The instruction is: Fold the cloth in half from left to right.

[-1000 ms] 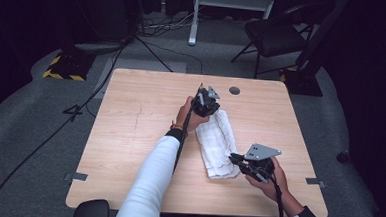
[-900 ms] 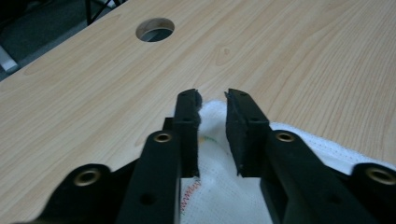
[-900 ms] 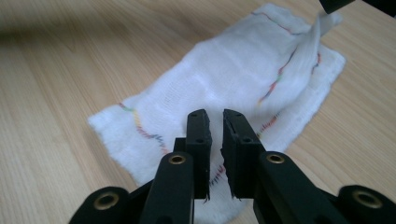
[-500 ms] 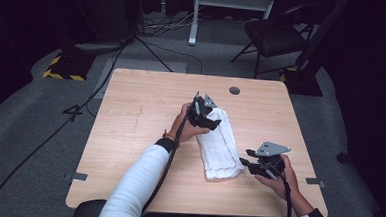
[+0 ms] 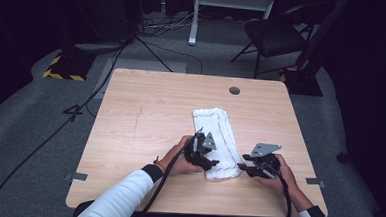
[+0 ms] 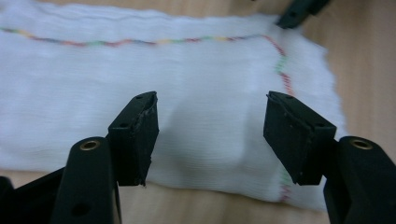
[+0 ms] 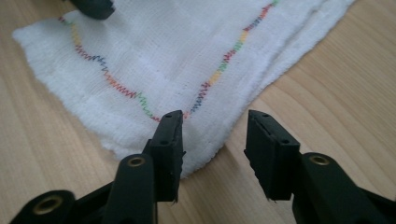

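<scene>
Towel [image 5: 216,140], one folded white cloth, lies right of middle on the table [image 5: 145,116], reaching toward its near edge. My two grippers flank its near end: left gripper [image 5: 209,161] and right gripper [image 5: 242,167] both part open after a slight closing, gripping nothing.

— What do we see around us here?
— We have a light wooden table [image 5: 145,116] with a round grommet hole [image 5: 234,90], standing on grey carpet [image 5: 39,130].
— And beyond it?
— A dark room, a black chair [image 5: 275,37], a white stand [image 5: 231,0], a yellow-black striped base [image 5: 63,69] and cables [image 5: 154,49].
</scene>
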`<state>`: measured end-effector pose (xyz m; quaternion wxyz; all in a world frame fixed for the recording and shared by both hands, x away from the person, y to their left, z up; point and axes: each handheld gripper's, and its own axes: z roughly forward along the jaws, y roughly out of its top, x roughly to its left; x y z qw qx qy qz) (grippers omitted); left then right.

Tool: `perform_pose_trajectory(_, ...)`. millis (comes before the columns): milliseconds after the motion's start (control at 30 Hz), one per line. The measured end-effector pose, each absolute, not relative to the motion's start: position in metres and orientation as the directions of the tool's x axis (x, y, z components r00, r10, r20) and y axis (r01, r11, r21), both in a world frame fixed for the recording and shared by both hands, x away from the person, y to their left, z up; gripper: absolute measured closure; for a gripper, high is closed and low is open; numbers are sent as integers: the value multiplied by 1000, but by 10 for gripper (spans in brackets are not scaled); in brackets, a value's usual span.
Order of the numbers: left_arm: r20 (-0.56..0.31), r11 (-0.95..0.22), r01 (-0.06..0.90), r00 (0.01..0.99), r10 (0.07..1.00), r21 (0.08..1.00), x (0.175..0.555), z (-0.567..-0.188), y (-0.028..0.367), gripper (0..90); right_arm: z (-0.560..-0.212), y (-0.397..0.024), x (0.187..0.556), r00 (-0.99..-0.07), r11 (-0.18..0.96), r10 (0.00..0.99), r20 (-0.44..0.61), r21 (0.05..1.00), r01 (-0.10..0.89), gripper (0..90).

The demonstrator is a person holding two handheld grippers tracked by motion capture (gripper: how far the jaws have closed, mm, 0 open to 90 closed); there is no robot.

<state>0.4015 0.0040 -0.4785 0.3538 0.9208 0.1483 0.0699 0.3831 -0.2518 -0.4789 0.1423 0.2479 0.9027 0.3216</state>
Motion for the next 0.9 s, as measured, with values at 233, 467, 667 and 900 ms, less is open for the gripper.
perform_pose_trajectory(233, 22, -735, 195, 961, 275, 649, 393, -487, 5, 459, -483, -250, 377, -854, 679, 514, -78, 645, 350, 685)
perform_pose_trajectory(467, 26, -752, 172, 969, 244, 637, 385, -487, 11, 495, -486, -250, 373, -865, 648, 502, -11, 666, 369, 769)
perform_pose_trajectory(667, 19, -754, 168, 972, 233, 635, 374, -487, 20, 495, -485, -242, 358, -880, 670, 475, -16, 654, 350, 780)
perform_pose_trajectory(900, 12, -740, 187, 967, 255, 646, 359, -488, 31, 478, -483, -233, 341, -877, 679, 480, -10, 637, 365, 755)
